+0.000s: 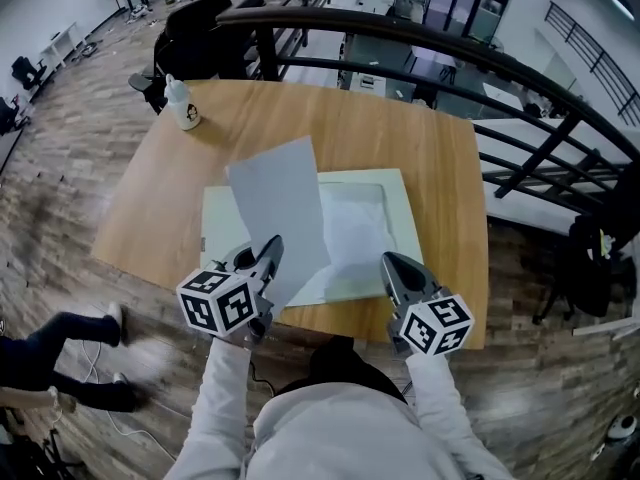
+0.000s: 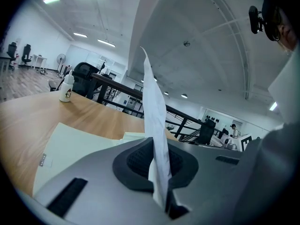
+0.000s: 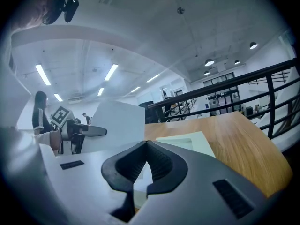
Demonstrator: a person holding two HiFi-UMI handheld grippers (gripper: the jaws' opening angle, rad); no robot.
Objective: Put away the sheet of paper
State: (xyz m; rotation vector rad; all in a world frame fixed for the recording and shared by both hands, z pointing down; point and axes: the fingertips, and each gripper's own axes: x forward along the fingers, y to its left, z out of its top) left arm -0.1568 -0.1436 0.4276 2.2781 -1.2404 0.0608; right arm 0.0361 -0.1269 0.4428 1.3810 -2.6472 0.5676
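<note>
Pale grey sheet of paper (image 1: 278, 203) is clamped at its lower part between the closed jaws of the left hand-held gripper (image 1: 268, 256). It stands raised and tilted over the light green tray (image 1: 213, 230), which lies on the wooden table (image 1: 420, 148). The right hand-held gripper (image 1: 393, 265) is at the near edge of the table, apart from the sheet, its jaws together on nothing. A small white bottle (image 1: 182, 104) stands near the far left corner.

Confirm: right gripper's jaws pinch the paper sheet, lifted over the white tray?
Wrong side. The left gripper has its jaws pinching the paper sheet, lifted over the white tray; the left gripper view shows it edge-on between them. The right gripper has its jaws together on nothing.
</note>
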